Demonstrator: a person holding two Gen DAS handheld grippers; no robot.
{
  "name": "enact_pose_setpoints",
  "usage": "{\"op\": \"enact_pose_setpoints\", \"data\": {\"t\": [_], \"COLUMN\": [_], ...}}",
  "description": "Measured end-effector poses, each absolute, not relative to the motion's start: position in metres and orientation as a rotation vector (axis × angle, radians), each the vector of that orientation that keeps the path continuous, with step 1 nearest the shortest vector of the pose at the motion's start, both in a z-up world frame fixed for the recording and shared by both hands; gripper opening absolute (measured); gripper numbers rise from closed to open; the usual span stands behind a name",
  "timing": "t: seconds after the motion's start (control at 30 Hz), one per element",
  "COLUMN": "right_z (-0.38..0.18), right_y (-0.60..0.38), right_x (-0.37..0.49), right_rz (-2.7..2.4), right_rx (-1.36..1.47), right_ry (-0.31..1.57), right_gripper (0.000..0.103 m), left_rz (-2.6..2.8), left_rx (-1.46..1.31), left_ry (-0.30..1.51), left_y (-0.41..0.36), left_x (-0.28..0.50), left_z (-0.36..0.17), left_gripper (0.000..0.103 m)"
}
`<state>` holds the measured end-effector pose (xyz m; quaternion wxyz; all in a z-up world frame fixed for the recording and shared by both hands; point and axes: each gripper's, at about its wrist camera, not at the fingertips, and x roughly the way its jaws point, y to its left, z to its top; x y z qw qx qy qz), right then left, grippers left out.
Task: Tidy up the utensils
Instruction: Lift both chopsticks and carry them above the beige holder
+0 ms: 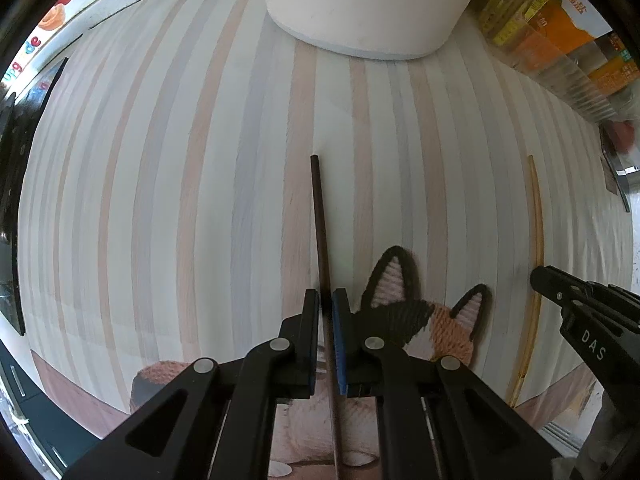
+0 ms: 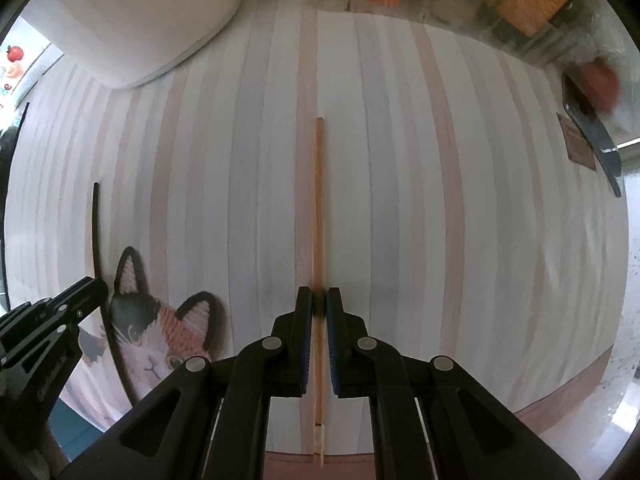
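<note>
A dark brown chopstick [image 1: 320, 220] runs straight away from the camera over the striped table mat [image 1: 180, 180], and my left gripper [image 1: 326, 298] is shut on it near its lower half. A light bamboo chopstick [image 2: 319, 200] lies the same way under the right wrist camera, with my right gripper [image 2: 319, 298] shut on it. Each view shows the other side too: the bamboo chopstick [image 1: 536, 248] with the right gripper [image 1: 538, 276] at the right edge, and the dark chopstick [image 2: 97, 232] with the left gripper [image 2: 100, 284] at the left edge.
A tall white container [image 1: 368, 4] stands at the far end of the mat. A clear rack of orange and yellow packets [image 1: 560, 32] lines the back right. A cat picture [image 1: 420, 312] is printed on the mat's near part. A dark device [image 2: 592, 136] lies at the right.
</note>
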<state>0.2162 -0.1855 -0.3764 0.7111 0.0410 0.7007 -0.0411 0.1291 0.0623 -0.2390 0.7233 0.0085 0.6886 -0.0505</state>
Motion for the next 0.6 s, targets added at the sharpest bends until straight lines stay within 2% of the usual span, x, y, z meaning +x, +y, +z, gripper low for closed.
{"op": "enact_pose_setpoints", "data": {"t": [0.33,0.6], "right_z": [-0.37,-0.341], "right_y": [-0.188,-0.21], "right_x": [0.234,0.219], "right_rz": [-0.077,-0.019], "right_rx": [0.098,0.181], "right_ry": [1.538,1.462], "right_gripper": [0.007,0.007], "left_rz": [-0.12,-0.12], "left_rx": [0.012,0.01], "left_ry": [1.5,1.418], "left_y": [0.058,0.071], "left_x": [0.121,0.104], "left_z": [-0.237,-0.203], "left_gripper": [0.003,0.003]}}
